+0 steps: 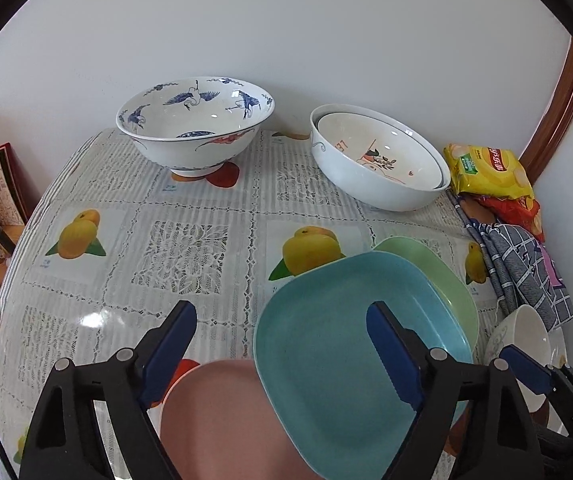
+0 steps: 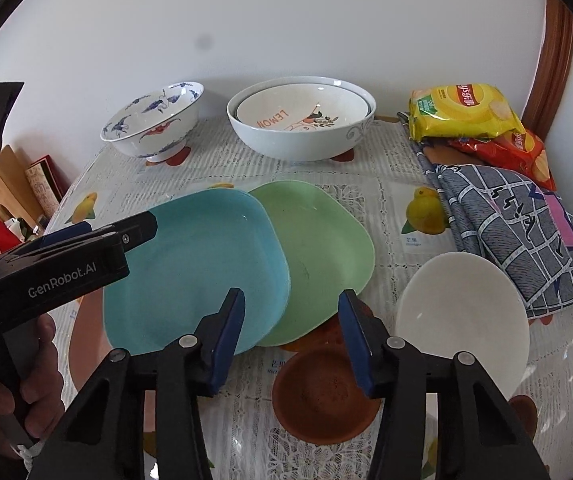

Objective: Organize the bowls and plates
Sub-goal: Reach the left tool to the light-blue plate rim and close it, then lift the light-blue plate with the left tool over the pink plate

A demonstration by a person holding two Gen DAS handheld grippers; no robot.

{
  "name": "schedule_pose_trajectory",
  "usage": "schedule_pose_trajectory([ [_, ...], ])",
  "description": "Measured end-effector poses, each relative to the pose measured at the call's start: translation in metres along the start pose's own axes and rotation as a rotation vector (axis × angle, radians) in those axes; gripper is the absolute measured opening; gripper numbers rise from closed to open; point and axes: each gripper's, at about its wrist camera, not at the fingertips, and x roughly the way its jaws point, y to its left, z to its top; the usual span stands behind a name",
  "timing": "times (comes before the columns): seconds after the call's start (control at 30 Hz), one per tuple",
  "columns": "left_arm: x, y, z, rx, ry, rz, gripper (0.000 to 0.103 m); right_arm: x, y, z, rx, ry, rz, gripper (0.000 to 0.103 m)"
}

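I have both tools over the near edge of the surface [image 2: 246,152], angled down at the crockery. My left hand-held gripper [image 1: 282,356] has its jaws wide apart, straddling the near corner of the blue plate [image 1: 326,344] without pressing on it; nothing is held. That plate lies partly on the green plate [image 2: 326,248] and overlaps a pink plate [image 1: 222,412] at the near edge, so I judge I am lining up to lift it clear or square the pile. My right hand-held gripper [image 2: 290,340] stands partly open and empty, hovering above a small brown dish [image 2: 322,396], between the green plate and a plain white bowl [image 2: 462,320] tipped on its side near the right edge, resting by a checked cloth [image 2: 518,232]. At the far edge against the wall, a blue-patterned bowl [image 2: 154,124] stands alone, and a lemon-print bowl [image 2: 298,116] is nested inside a larger white bowl [image 2: 306,140], probably the start of the bowl stack. Snack bags [image 2: 462,112] fill the far right corner.
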Motion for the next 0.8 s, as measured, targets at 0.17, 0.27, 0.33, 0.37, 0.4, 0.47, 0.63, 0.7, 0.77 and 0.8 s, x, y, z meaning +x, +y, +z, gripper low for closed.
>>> schedule_pose_trajectory([
  [0.17,0.017,0.006,0.003,-0.034,0.031,-0.046,0.075,0.017,0.003,0.003,-0.016,0.029,-0.021,0.039],
  [0.27,0.021,0.006,0.003,-0.036,0.033,-0.050,0.072,0.022,0.004,0.005,-0.017,0.033,-0.024,0.038],
  [0.33,0.024,0.004,0.002,-0.018,0.037,-0.042,0.064,0.025,0.004,0.006,-0.019,0.039,-0.021,0.036],
  [0.37,0.026,0.003,0.002,-0.013,0.041,-0.039,0.059,0.027,0.004,0.006,-0.019,0.043,-0.021,0.035],
  [0.4,0.027,0.003,0.002,-0.011,0.045,-0.037,0.057,0.029,0.005,0.006,-0.019,0.049,-0.023,0.032],
  [0.47,0.030,0.004,0.001,-0.008,0.052,-0.035,0.054,0.034,0.006,0.007,-0.021,0.063,-0.025,0.025],
  [0.63,0.035,0.005,-0.002,-0.009,0.079,-0.053,0.031,0.042,0.008,0.006,-0.026,0.066,-0.019,0.012],
  [0.7,0.032,0.006,-0.003,-0.010,0.071,-0.058,0.024,0.042,0.008,0.005,-0.023,0.057,-0.010,0.010],
  [0.77,0.028,0.006,-0.004,-0.008,0.063,-0.060,0.021,0.041,0.009,0.005,-0.025,0.042,-0.021,0.010],
  [0.8,0.026,0.006,-0.005,-0.006,0.063,-0.063,0.018,0.040,0.008,0.005,-0.021,0.036,-0.027,0.009],
])
